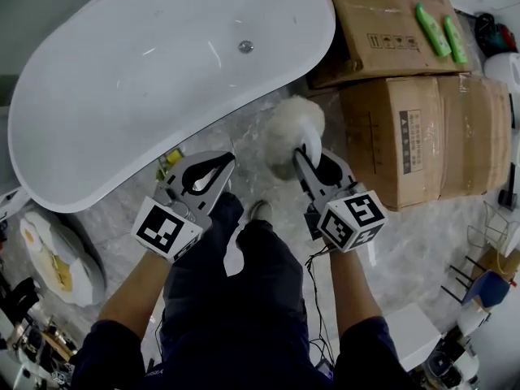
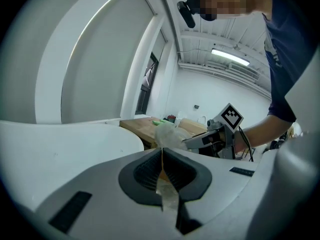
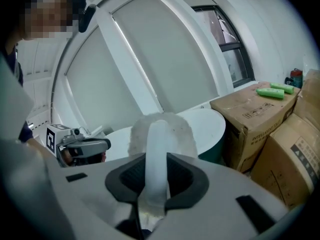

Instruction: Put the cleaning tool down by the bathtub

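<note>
Right tongs (image 3: 155, 171) clamped on cleaning tool (image 3: 161, 134) — left tongs (image 2: 162, 171) closed, empty

By the count: one white bathtub (image 1: 162, 63), two cardboard boxes (image 1: 382, 23), two green tubes (image 1: 433, 31), one fluffy cleaning tool (image 1: 292, 124), and two handheld tools, left gripper (image 1: 223, 162) and right gripper (image 1: 302, 154).

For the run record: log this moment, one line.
right gripper: shut on cleaning tool | left gripper: shut, empty | cleaning tool: beside bathtub, unreleased

Bright, even light from ceiling strip (image 2: 231, 56); soft glare on tub (image 1: 162, 55); fisheye bending, dark corners in gripper views.
</note>
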A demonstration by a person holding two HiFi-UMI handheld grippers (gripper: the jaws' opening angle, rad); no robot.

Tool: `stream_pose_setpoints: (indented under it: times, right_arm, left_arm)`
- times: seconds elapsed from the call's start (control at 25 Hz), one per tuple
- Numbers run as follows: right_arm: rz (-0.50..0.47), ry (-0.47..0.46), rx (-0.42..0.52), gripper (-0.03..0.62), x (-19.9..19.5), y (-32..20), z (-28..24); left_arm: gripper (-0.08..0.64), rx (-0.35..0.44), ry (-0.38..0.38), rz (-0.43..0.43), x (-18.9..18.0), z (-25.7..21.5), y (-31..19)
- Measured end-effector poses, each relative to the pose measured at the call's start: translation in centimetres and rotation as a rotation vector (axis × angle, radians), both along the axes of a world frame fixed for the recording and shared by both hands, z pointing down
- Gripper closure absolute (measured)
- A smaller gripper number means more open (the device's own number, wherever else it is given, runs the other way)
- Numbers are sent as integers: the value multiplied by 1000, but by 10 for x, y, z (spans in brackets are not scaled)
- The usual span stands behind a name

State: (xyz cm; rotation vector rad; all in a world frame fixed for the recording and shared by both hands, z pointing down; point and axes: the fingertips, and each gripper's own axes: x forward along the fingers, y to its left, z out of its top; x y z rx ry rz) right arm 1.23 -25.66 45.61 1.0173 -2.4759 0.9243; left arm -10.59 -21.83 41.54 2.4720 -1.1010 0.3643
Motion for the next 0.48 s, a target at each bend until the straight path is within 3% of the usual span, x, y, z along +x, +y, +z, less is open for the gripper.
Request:
stream_pose_setpoints:
  times: [0.48]
  right_arm:
    - [-25, 36, -28, 506, 13, -3, 175]
  left_arm:
    - [525, -26, -22, 9, 21, 159, -9]
